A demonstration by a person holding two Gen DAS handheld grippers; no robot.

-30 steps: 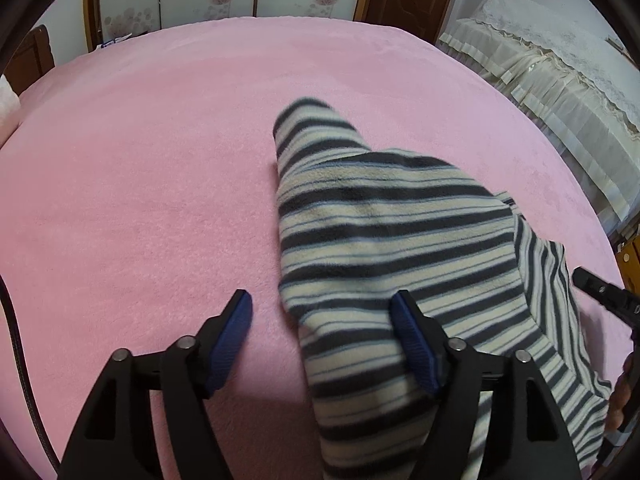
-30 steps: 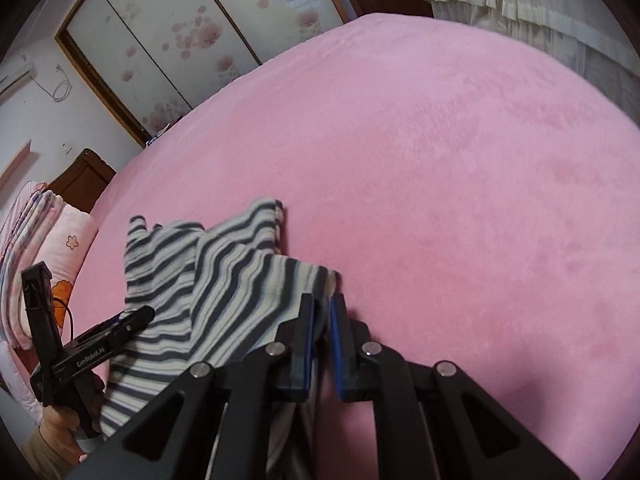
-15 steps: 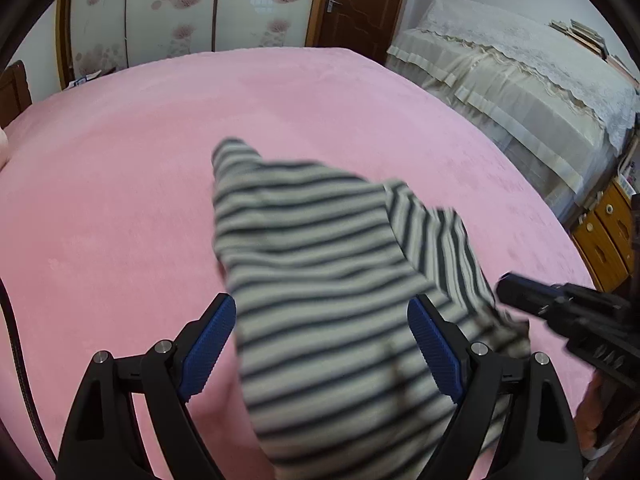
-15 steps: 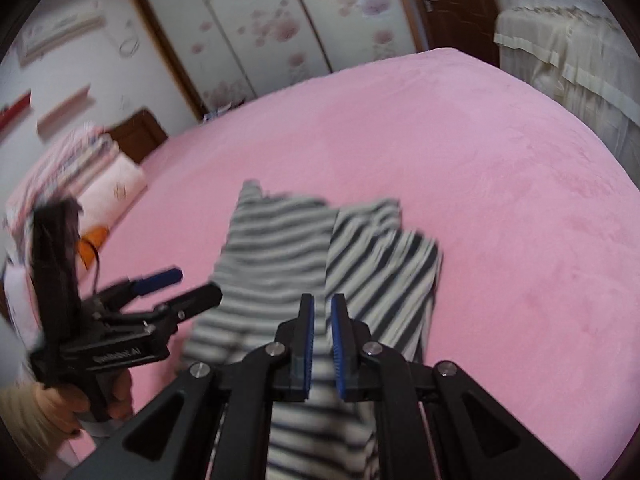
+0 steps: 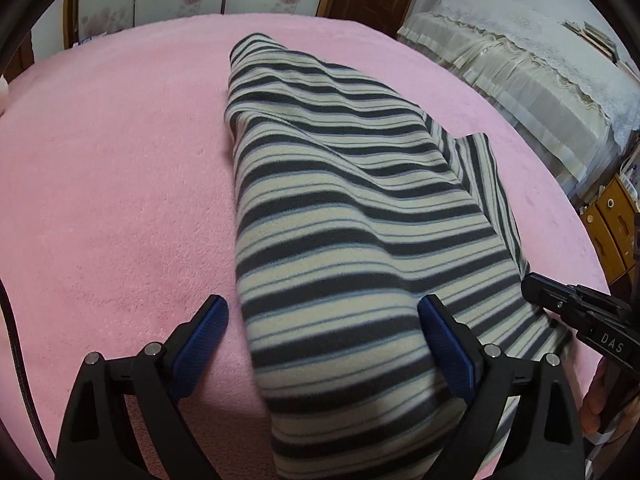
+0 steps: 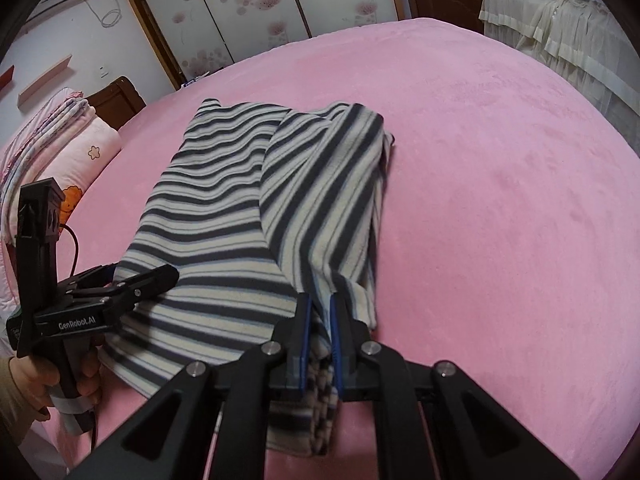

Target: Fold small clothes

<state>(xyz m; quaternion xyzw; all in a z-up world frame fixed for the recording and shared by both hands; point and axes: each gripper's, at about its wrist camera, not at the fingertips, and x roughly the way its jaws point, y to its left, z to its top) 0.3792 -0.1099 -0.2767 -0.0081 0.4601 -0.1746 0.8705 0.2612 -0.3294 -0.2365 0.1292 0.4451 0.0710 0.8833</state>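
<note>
While the striped top (image 6: 224, 216) lies spread on the pink bed (image 6: 500, 184), the right gripper (image 6: 319, 320) pinches a bunch of its cloth between its blue fingers (image 6: 305, 320), which stand close together with the fabric squeezed in the gap. That top is soft and fuzzy, with dark grey and cream stripes and thin blue lines in between. One side is folded over the other, so the stripes run across on the left part and slant on the right part. Its far end reaches toward the middle of the bed, and its near end bunches up under the right gripper.

From the left wrist view, the left gripper (image 5: 322, 344) has its blue fingers (image 5: 200, 336) spread wide apart. A raised hump of the striped top (image 5: 344, 208) sits between them, and the cloth looks blurry near the fingers. I cannot tell if either one touches it. A stack of pink bedding (image 6: 60, 136) sits at the left edge of the bed.
</note>
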